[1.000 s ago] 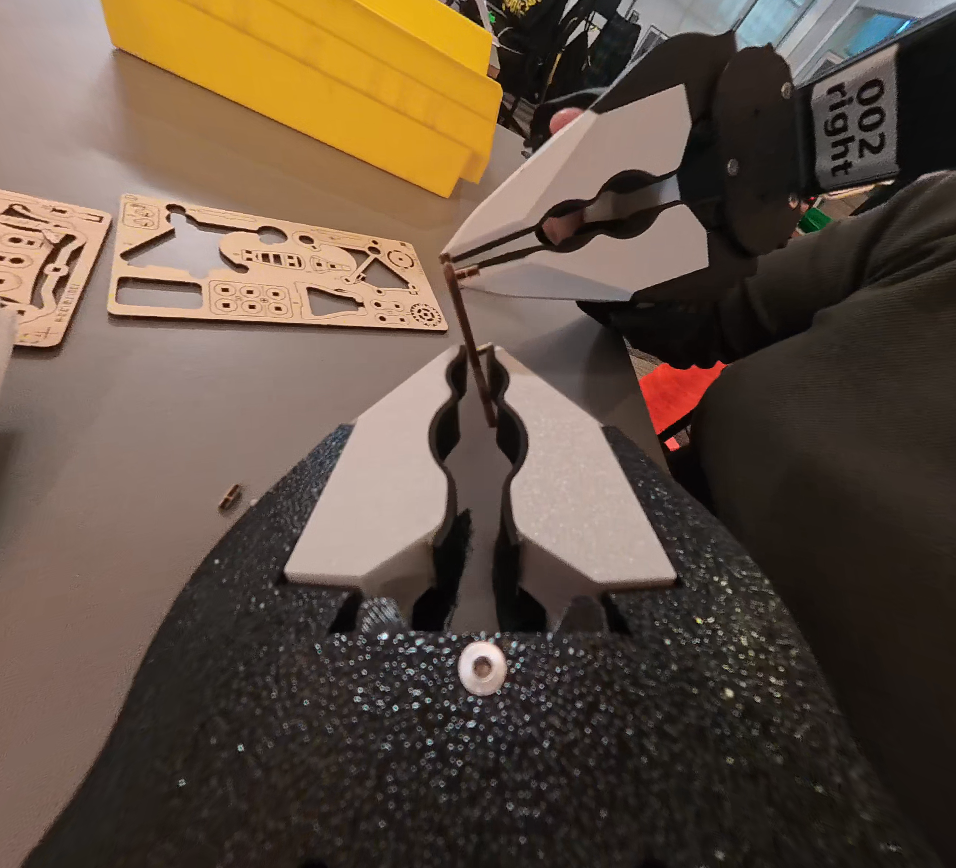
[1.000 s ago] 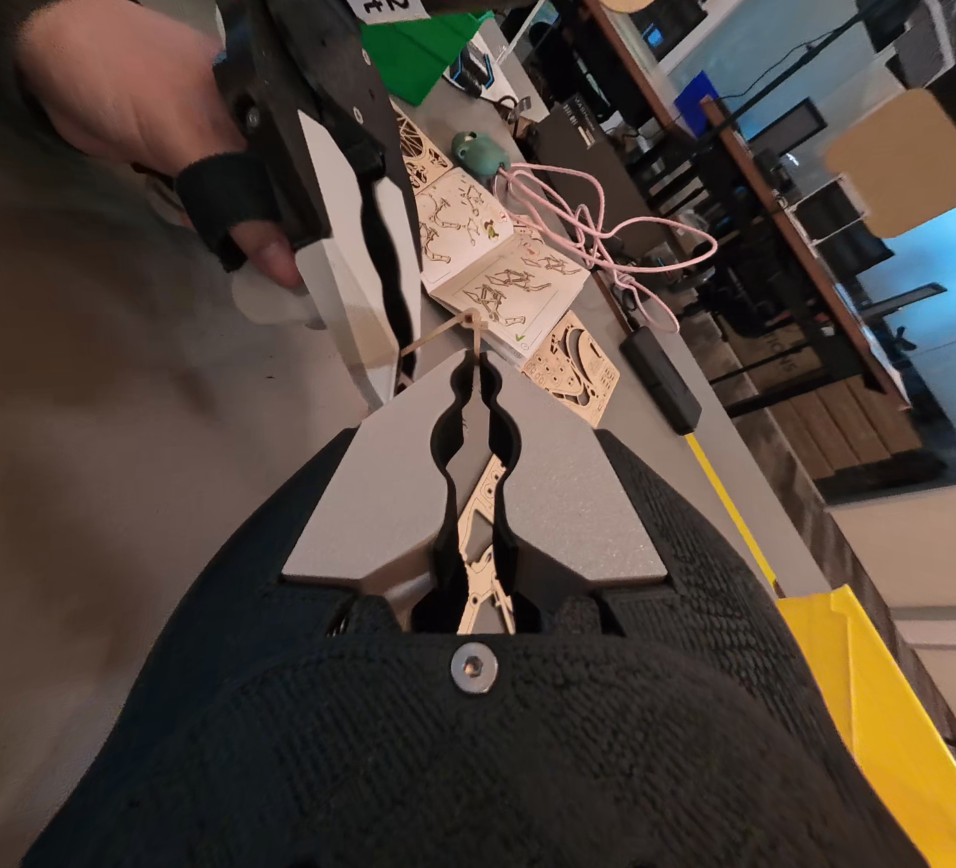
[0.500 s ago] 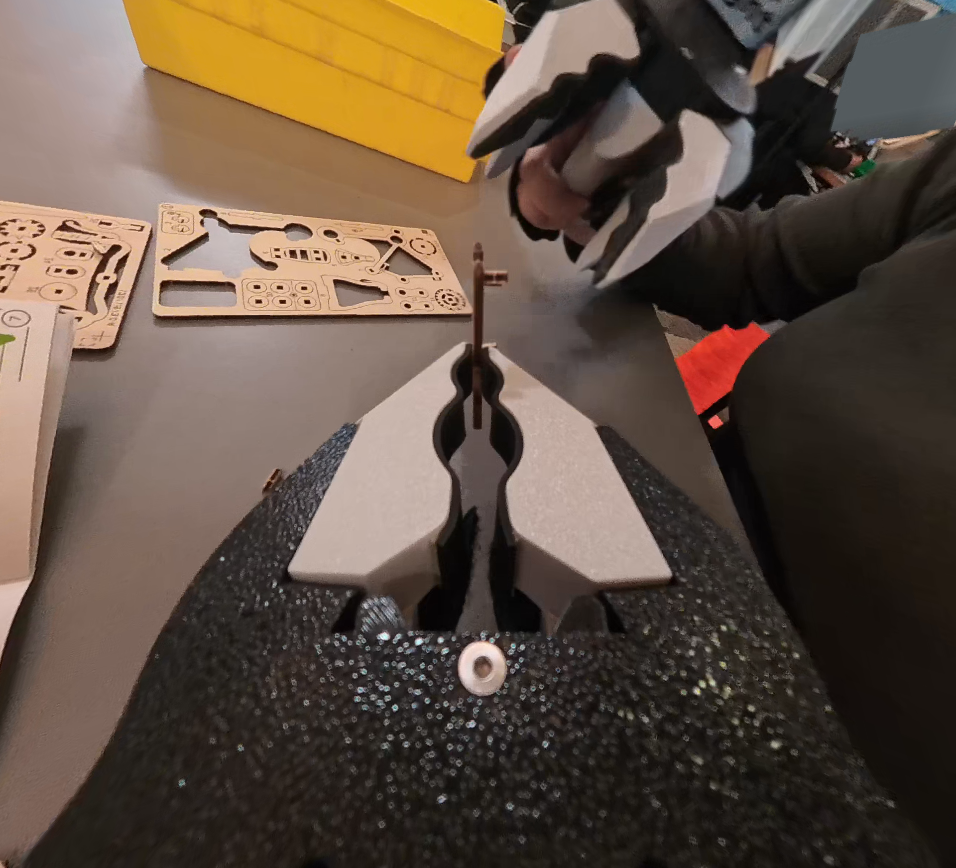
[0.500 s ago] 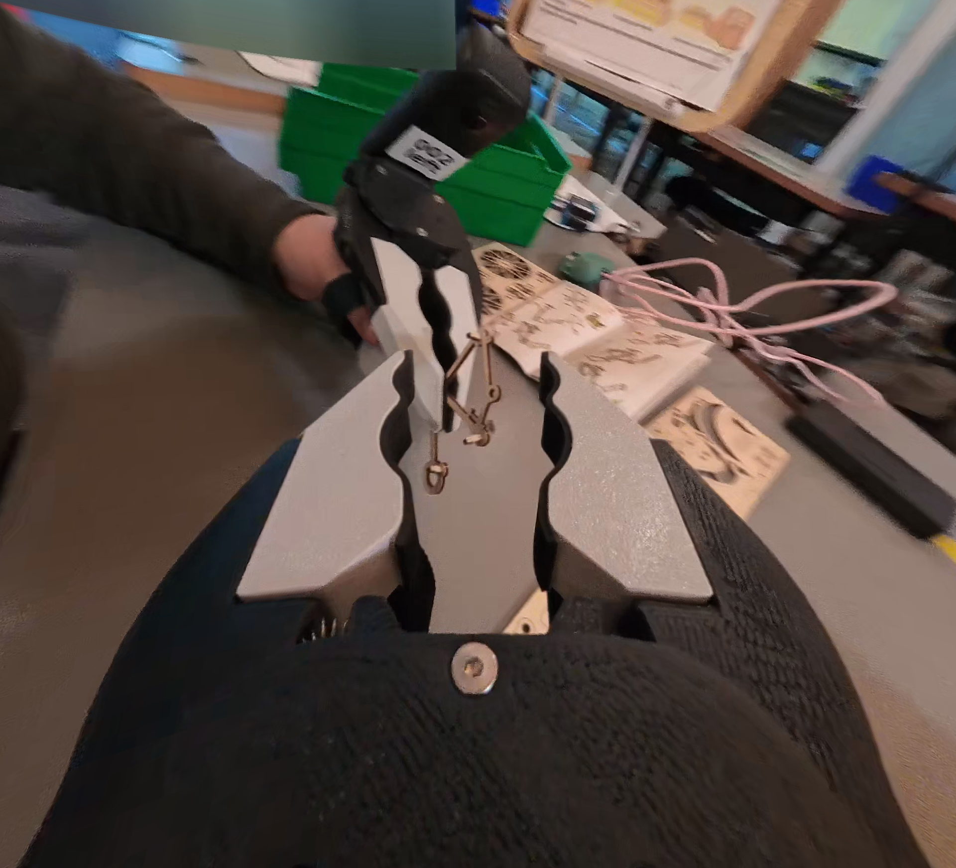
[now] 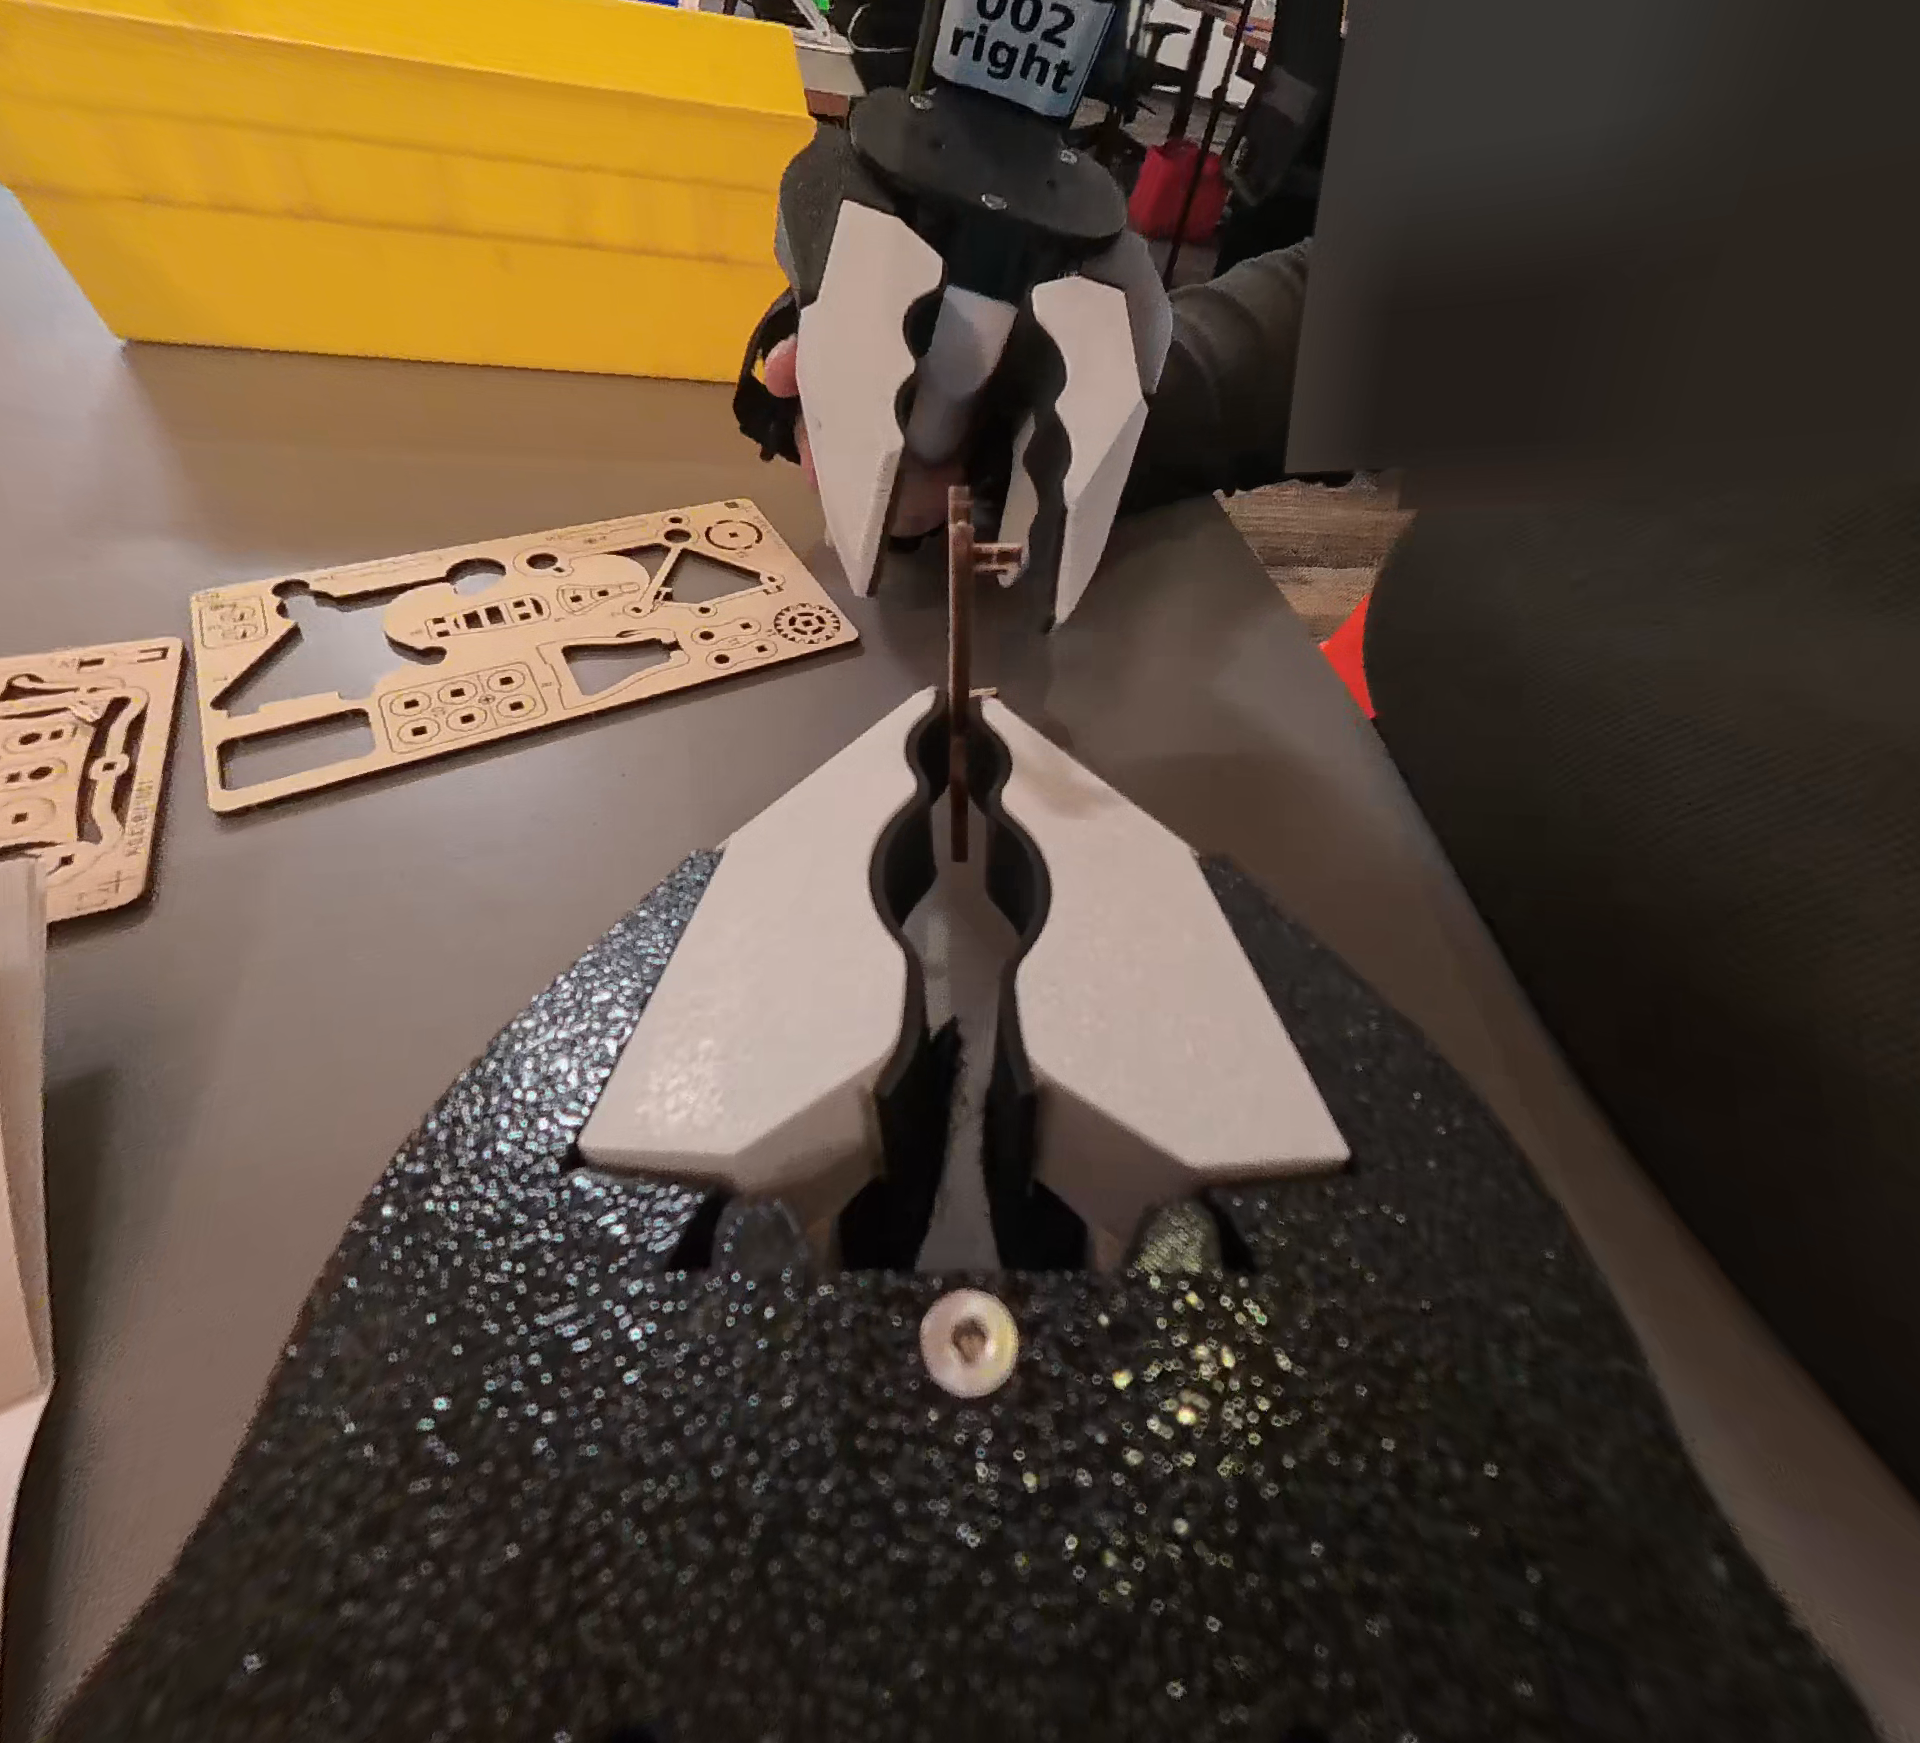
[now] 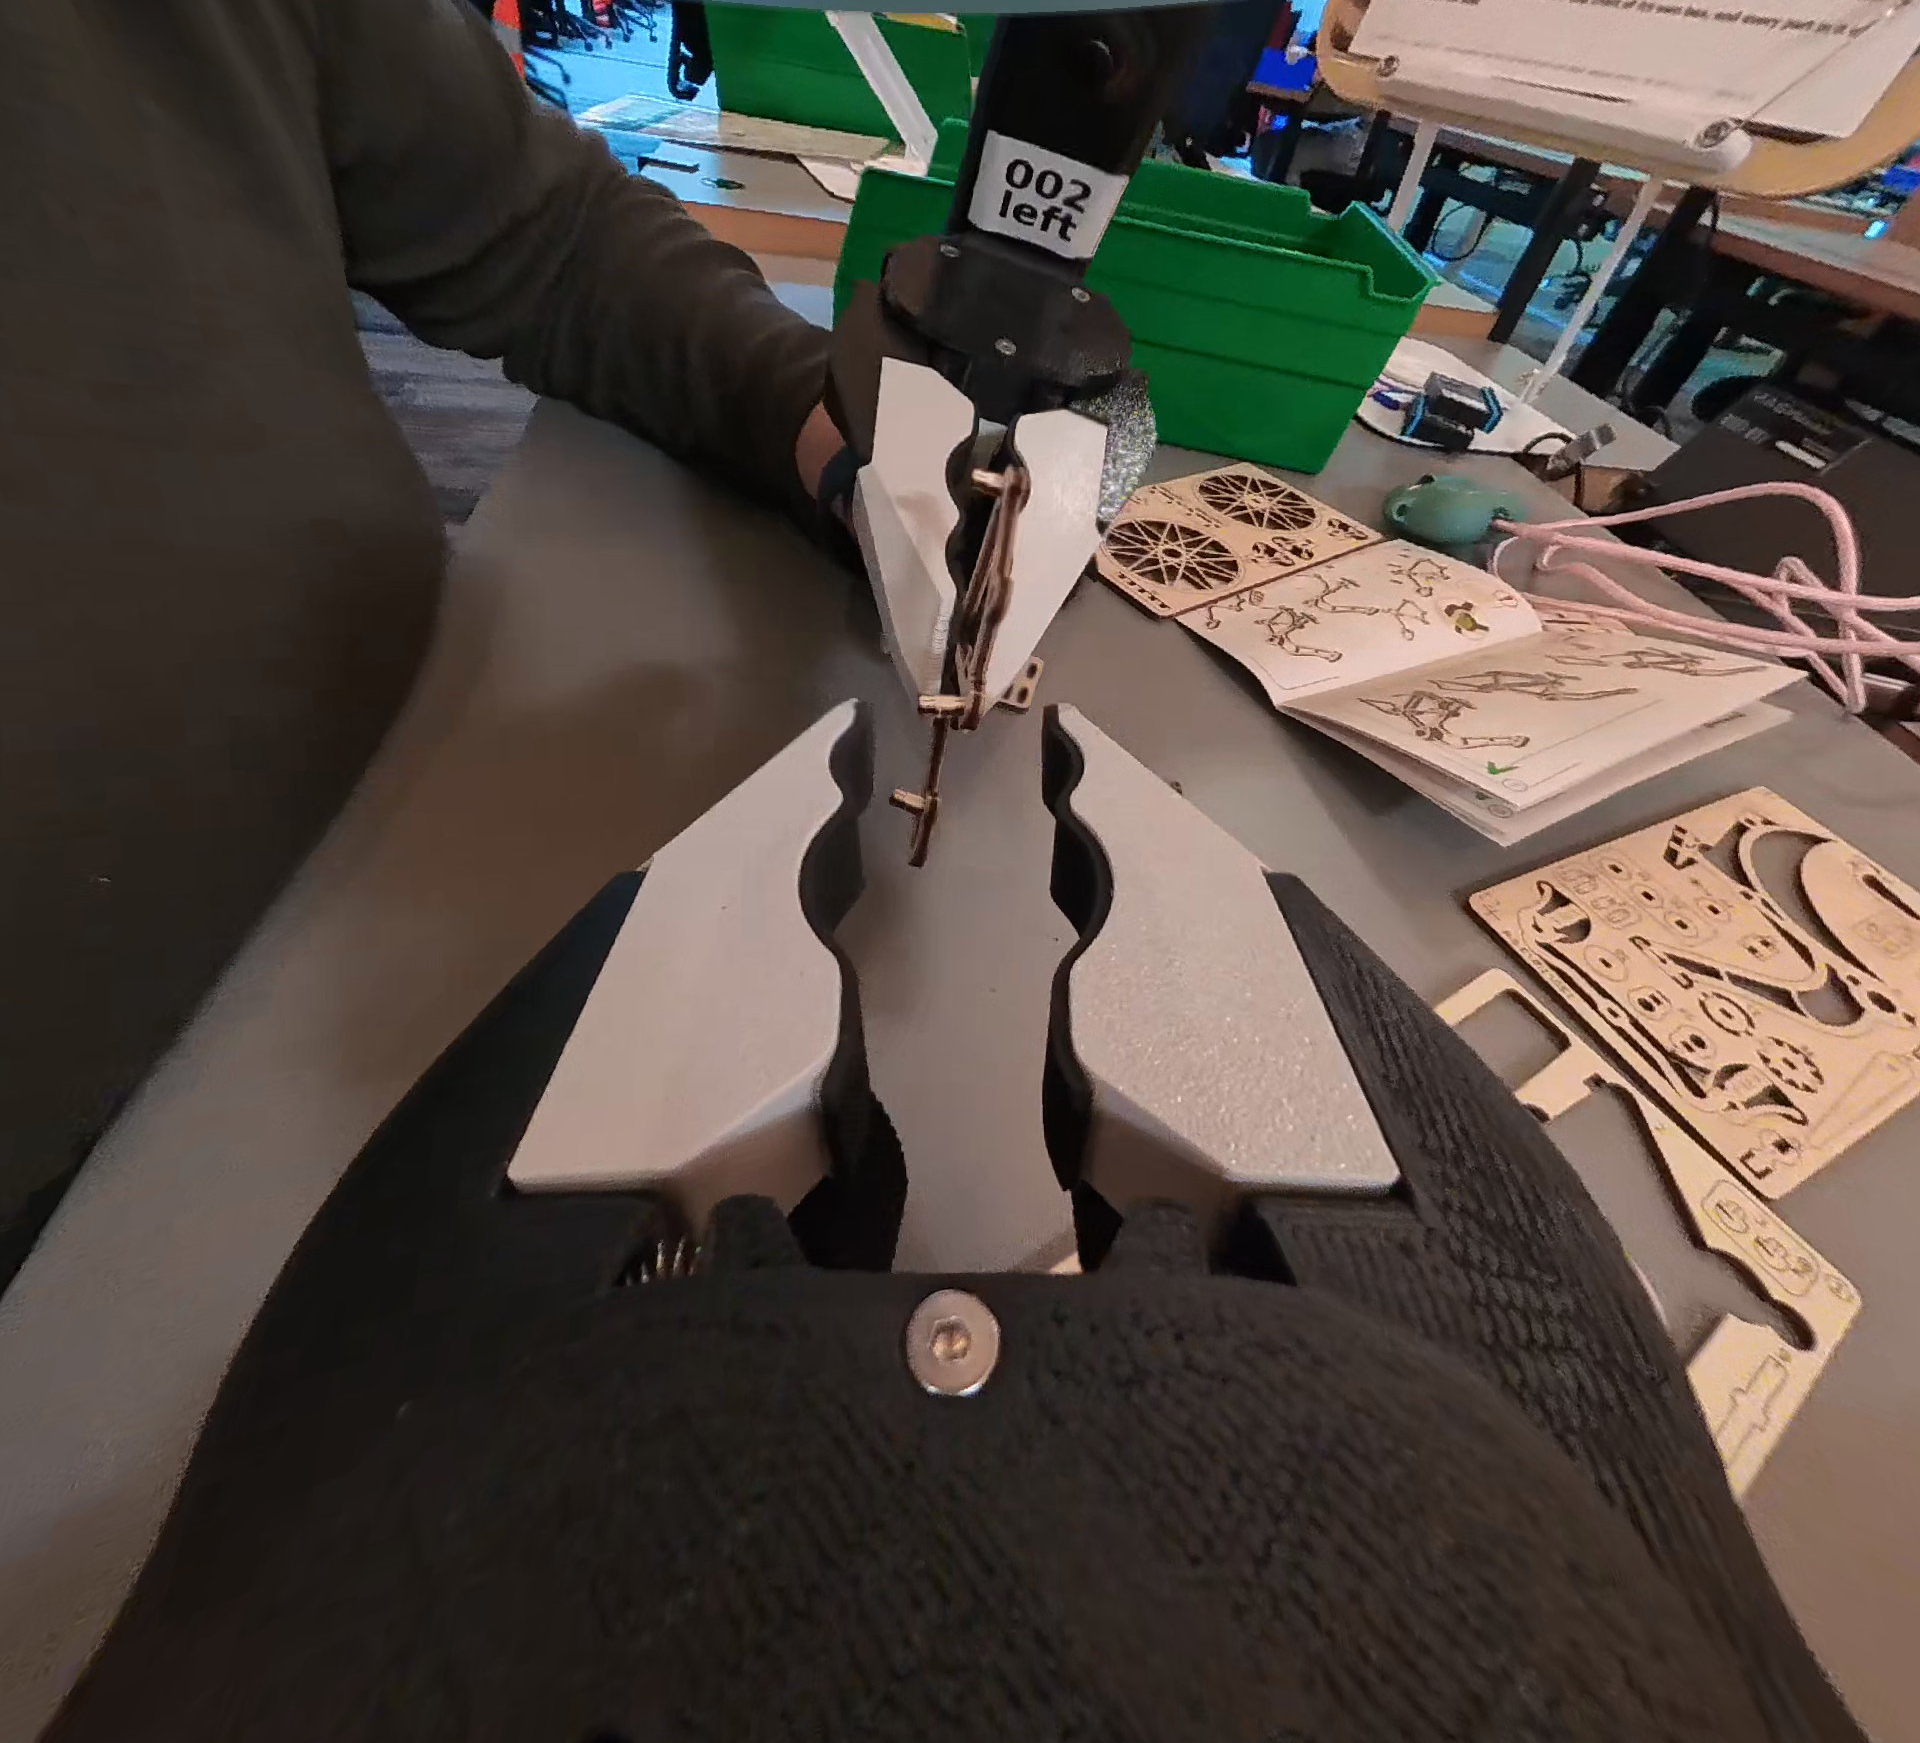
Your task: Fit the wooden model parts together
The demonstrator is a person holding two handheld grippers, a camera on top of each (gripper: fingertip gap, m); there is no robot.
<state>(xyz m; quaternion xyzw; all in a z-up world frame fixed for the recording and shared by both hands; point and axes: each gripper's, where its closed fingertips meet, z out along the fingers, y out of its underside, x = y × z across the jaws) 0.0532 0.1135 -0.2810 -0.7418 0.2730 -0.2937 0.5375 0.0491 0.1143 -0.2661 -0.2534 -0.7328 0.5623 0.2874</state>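
Wooden frame piece pinched in my left claw, my right claw spread around its far end.

From the left: my left gripper is clamped on the thin wooden part, holding it edge-up above the grey table. To the right, my right gripper stands apart, its pads either side of the part's pegged tip without touching. To do this well I judge I should centre on that tip, close squarely, and keep the left hold steady.

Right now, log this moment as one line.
left gripper: shut on wooden part | right gripper: open, straddling part, no contact
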